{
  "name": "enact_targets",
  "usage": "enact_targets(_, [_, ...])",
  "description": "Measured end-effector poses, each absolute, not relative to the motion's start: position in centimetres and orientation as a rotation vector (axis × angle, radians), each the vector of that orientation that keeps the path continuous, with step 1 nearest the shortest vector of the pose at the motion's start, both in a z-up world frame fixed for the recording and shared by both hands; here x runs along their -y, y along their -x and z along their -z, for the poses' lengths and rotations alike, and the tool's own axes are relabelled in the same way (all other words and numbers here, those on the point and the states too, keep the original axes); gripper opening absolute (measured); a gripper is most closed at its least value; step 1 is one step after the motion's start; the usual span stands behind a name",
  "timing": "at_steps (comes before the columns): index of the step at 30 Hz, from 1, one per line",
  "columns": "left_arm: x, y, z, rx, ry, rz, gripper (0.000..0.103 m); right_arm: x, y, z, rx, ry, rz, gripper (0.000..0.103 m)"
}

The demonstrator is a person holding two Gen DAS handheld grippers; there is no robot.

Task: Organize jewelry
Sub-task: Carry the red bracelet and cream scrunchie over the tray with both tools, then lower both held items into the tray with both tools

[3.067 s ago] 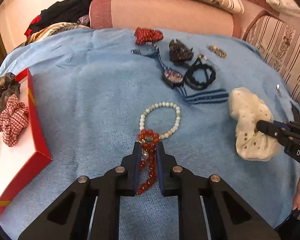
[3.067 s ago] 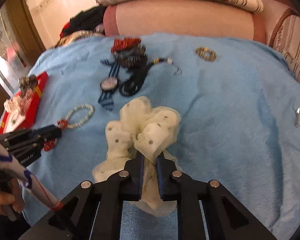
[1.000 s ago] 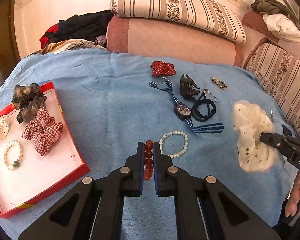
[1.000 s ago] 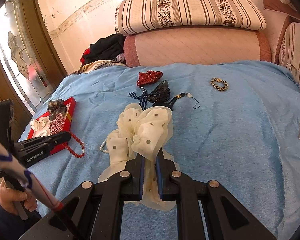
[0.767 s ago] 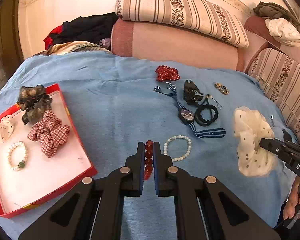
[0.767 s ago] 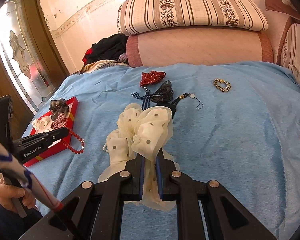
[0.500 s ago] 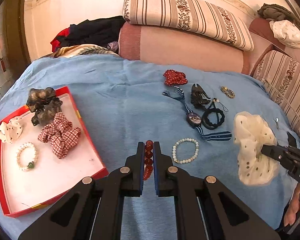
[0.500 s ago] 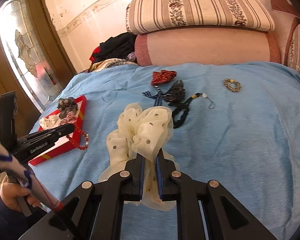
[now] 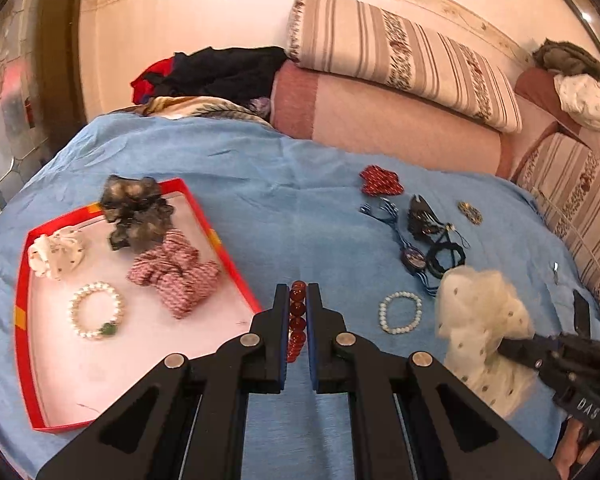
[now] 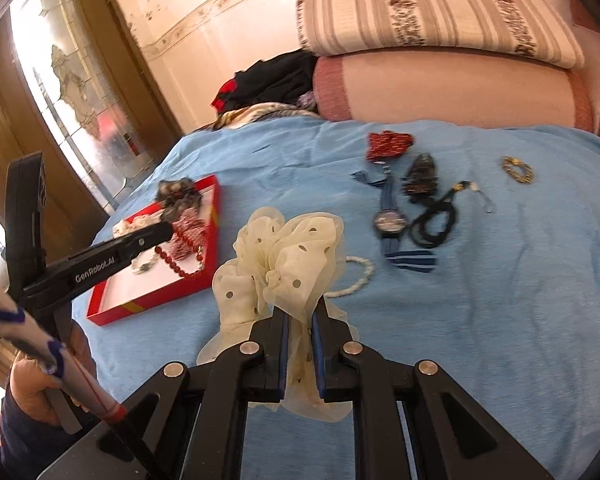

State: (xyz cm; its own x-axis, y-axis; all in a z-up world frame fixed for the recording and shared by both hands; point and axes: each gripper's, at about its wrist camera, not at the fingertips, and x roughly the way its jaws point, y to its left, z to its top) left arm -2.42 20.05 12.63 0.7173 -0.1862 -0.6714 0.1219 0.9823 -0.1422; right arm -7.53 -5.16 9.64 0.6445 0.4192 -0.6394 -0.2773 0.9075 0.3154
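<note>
My left gripper (image 9: 298, 292) is shut on a red bead bracelet (image 9: 296, 320), held above the blue blanket beside the right rim of the red tray (image 9: 236, 268). From the right wrist view the bracelet (image 10: 178, 262) hangs over the tray (image 10: 152, 300). My right gripper (image 10: 300, 312) is shut on a cream dotted scrunchie (image 10: 288, 256), held above the blanket; it also shows in the left wrist view (image 9: 480, 320). The tray holds a dark scrunchie (image 9: 134, 212), a checked scrunchie (image 9: 176, 272), a white scrunchie (image 9: 54, 256) and a pearl bracelet (image 9: 94, 316).
On the blanket lie a white bead bracelet (image 9: 400, 312), a blue-strap watch (image 9: 412, 258), a black cord bracelet (image 9: 446, 258), a dark hair claw (image 9: 422, 216), a red scrunchie (image 9: 380, 180) and a gold bracelet (image 9: 470, 212). Cushions (image 9: 380, 120) stand behind.
My left gripper has carried the red bead bracelet leftward to the tray's edge. My right gripper, with the cream scrunchie, has also shifted left toward the tray.
</note>
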Motion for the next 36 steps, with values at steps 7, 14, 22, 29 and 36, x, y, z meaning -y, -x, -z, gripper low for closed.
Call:
enact_targets(7, [-25.1, 3.2, -13.5, -0.722, 0.149, 0.09, 0.007, -0.5, 6.3, -11.4, -0.77, -0.127, -0.483, 0.011])
enact_targets(14, [-31.9, 3.8, -13.3, -0.717, 0.199, -0.045, 0.007, -7.1, 4.7, -13.0, -0.755, -0.08, -0.586, 0.011])
enact_targets(22, [-37.1, 3.6, -11.3, -0.764, 0.256, -0.14, 0.007, -13.6, 2.4, -12.1, -0.8, -0.06, -0.671, 0.011])
enact_targets(29, [-38.7, 3.2, -9.8, -0.811, 0.26, -0.192, 0.007, -16.8, 1.0, -10.8, -0.826, -0.032, -0.693, 0.011])
enact_targets(36, [-39.2, 2.7, -8.7, -0.844, 0.259, -0.218, 0.007, -18.7, -0.6, -9.0, -0.863, -0.015, -0.674, 0.011])
